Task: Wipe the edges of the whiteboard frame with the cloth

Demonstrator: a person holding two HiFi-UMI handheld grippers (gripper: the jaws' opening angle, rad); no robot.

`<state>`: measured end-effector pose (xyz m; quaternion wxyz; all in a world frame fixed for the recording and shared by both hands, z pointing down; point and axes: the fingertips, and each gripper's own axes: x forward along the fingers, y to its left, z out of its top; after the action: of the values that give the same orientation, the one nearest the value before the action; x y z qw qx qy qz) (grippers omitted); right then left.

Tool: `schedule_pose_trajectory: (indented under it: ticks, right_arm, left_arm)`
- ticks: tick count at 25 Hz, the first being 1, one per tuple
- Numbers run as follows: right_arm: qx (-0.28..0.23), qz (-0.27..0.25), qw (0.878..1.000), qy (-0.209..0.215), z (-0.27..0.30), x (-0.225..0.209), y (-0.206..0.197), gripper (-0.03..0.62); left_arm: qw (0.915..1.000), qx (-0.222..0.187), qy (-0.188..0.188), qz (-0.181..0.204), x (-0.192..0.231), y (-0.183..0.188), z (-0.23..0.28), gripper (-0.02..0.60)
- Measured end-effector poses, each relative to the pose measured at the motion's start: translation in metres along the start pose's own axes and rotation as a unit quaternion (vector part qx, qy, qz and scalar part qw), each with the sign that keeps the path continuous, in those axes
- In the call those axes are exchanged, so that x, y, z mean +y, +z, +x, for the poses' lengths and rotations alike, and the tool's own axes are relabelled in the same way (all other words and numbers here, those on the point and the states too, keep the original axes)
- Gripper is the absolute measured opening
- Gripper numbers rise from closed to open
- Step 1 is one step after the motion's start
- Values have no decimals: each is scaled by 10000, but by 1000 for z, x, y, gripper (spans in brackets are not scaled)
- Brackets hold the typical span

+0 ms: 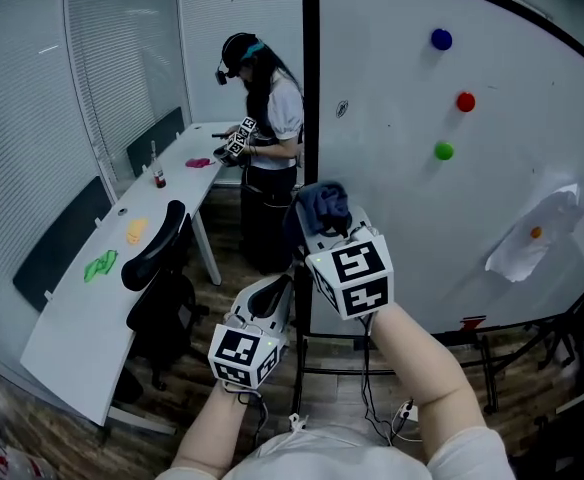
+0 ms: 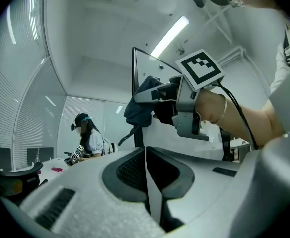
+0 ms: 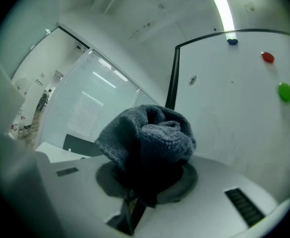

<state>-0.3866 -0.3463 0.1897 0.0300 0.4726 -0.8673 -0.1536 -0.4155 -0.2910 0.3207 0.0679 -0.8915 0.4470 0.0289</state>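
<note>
Grey-blue knitted cloth [image 1: 322,205] sits bunched in the closed fingers of the right gripper [image 1: 317,230], at the black left edge of the whiteboard frame [image 1: 310,88]. Left gripper [image 1: 275,298] hangs lower, its fingers pressed together on nothing.

Glass partition walls hung with pale slatted blinds [image 1: 32,118] close off the left side of the room. Along them runs a long white desk [image 1: 82,328], with a black office chair [image 1: 157,268] pushed up to it on the wood-plank floor [image 1: 222,298]. A strip light [image 2: 170,36] glows on the white ceiling.
</note>
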Motion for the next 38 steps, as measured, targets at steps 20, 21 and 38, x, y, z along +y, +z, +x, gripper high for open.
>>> schedule_pose_trajectory:
  ticks: [20, 21, 38]
  right_arm:
    - [-241, -529, 9983, 0, 21, -30, 128, 72]
    - [-252, -545, 9982, -15, 22, -32, 134, 72]
    - [-624, -562, 9963, -200, 33, -66, 251, 72]
  left_arm:
    - [9977, -235, -398, 504, 0, 52, 10, 23]
    - [9976, -243, -403, 517, 1, 55, 11, 24]
    - [9958, -325, -689, 504, 4, 71, 25, 24]
